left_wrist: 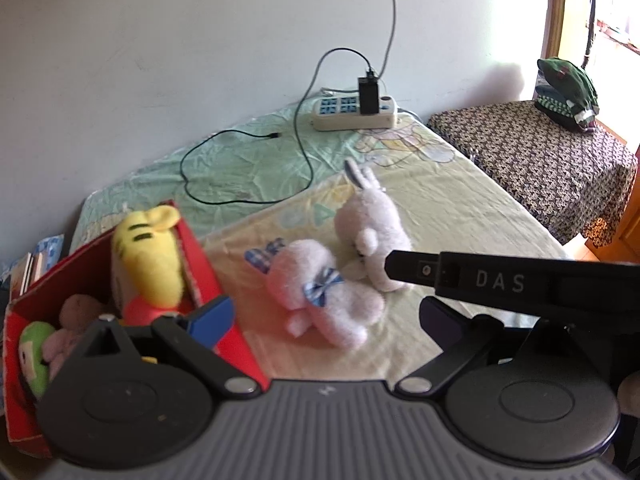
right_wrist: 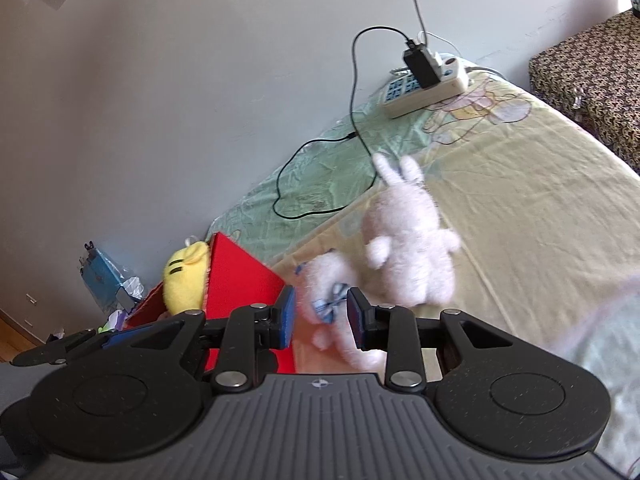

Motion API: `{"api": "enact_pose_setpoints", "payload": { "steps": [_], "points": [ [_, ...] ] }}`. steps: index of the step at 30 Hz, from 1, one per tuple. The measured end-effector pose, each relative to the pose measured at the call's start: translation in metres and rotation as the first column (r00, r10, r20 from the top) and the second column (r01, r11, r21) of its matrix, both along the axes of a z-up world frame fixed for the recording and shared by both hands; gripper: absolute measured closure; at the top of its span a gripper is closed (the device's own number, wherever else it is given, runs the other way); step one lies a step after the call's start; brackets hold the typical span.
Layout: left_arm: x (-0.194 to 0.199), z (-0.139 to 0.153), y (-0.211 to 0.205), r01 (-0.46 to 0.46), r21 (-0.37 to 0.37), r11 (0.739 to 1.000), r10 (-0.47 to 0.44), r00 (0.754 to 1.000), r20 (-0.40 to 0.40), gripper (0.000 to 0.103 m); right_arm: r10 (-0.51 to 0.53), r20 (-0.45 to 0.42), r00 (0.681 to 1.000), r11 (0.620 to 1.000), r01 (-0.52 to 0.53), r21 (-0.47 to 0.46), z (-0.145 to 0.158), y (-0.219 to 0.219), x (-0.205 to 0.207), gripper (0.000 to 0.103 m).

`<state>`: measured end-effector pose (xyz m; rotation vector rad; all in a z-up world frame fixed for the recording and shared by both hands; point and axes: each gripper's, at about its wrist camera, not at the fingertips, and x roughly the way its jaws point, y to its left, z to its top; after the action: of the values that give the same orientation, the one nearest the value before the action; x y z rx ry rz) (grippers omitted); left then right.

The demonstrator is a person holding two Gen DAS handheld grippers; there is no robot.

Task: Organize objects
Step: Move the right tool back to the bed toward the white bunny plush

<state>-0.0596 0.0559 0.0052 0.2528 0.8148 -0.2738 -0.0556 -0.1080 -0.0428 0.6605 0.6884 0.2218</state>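
Red box (left_wrist: 200, 264): at the left edge of the bed; its near wall is hidden behind the left gripper's body.
Toys in box: a yellow toy (left_wrist: 148, 256) stands tallest, tilted against the far wall; a green toy (left_wrist: 34, 354) and a brown one (left_wrist: 78, 310) are partly hidden and hard to make out.
Left gripper (left_wrist: 320, 316): spread wide, holding nothing; its left blue pad (left_wrist: 212, 318) sits over the box's right wall.
Bow rabbit (left_wrist: 320, 296): white, blue checked bow, lying on the yellow sheet (left_wrist: 460, 216) just right of the box.
Right gripper (right_wrist: 321, 316): partly open, holding nothing, its pads either side of the bow rabbit in its own view; contact unclear.
Second rabbit (left_wrist: 376, 232): white, long-eared, touching the first on its far side, blurred.
Far edge: power strip (left_wrist: 352, 114) with black charger and cable.
Left view only: patterned side table (left_wrist: 540, 160) with green caps (left_wrist: 568, 88).
Right view only: blue packet (right_wrist: 98, 276) on the floor beyond the box.
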Motion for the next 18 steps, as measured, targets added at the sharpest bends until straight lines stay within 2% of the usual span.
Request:
{"api": "enact_pose_setpoints", "payload": {
  "steps": [5,12,18],
  "points": [
    [0.003,-0.010,-0.017,0.016,0.008,1.000,-0.016,1.000,-0.021,0.004,-0.006,-0.025,1.000,1.000,0.007,0.009,-0.010,-0.018,0.005,0.071],
    [0.013,-0.032,-0.025,0.014,-0.039,0.999,-0.017,0.997,-0.081,0.004,0.001,-0.055,0.998,1.000,0.001,0.025,-0.023,-0.039,0.017,0.071],
    [0.018,-0.050,-0.022,-0.021,-0.055,0.998,0.015,0.992,-0.122,0.004,0.074,-0.039,0.996,0.997,-0.074,0.018,-0.026,-0.039,0.038,0.071]
  ]
}}
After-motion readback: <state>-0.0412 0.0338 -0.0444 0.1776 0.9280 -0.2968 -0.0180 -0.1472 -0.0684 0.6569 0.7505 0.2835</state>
